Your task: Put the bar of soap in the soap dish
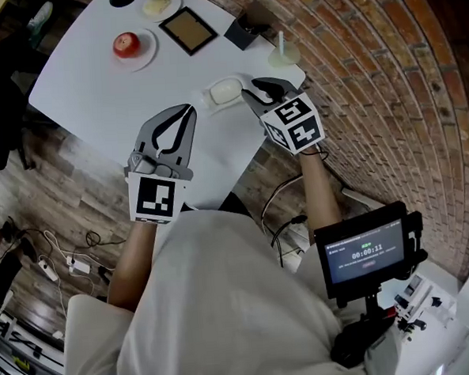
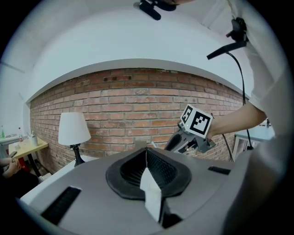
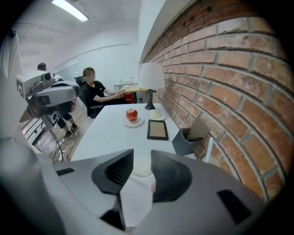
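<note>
Soap [image 1: 225, 89] is lying, it seems, in the soap dish [image 1: 208, 99] on the white table [image 1: 102, 88] in the head view, at nine o'clock of the right gripper [image 1: 254, 89]. Left gripper view: the left gripper [image 2: 147, 153] is holding jaws together, empty. Right gripper view: jaws are standing apart, empty; a sideways swing could be nudging the bar out. Brick wall [image 3: 239, 92] is running at three o'clock.

"00:00:11" on the small screen [image 1: 361, 252]

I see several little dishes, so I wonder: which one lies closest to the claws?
The dish holding the pale soap, beside the right claw; the apple plate and the other plate sit farther away.
</note>
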The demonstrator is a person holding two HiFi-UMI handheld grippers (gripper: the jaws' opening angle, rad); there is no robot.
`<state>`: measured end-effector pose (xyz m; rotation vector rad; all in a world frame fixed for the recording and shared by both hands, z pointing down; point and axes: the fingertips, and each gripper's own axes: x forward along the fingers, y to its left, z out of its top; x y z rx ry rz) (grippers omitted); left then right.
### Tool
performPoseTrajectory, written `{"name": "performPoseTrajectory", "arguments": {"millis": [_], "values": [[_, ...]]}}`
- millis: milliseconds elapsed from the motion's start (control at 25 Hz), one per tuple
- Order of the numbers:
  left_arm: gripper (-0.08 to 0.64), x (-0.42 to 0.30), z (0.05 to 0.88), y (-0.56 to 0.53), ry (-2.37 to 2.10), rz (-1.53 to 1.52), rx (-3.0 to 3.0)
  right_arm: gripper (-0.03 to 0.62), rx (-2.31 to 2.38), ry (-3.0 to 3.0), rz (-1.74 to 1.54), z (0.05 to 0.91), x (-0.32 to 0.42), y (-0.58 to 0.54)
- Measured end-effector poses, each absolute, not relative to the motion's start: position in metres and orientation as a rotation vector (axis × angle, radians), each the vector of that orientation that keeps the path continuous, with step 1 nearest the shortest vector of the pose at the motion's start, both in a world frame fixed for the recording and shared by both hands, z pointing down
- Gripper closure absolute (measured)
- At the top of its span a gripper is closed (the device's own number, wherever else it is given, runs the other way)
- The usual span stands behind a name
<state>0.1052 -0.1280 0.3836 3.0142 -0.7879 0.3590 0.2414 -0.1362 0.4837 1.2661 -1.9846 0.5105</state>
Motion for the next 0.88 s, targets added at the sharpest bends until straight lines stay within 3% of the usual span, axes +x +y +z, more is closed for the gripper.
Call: {"name": "performPoseTrajectory", "arguments": {"millis": [280, 880], "values": [[0.546, 0.121, 0.356, -0.13, -0.761, 0.322, 3.103, 0.573, 1.482, -2.096, 0.449, 0.43, 0.233, -0.123], [0.546, 0.126, 0.295, -0.136, -0.805, 0.169, 3.173, 0.588, 1.732, -2.241, 0.194, 0.321, 0.216, -0.1]]}}
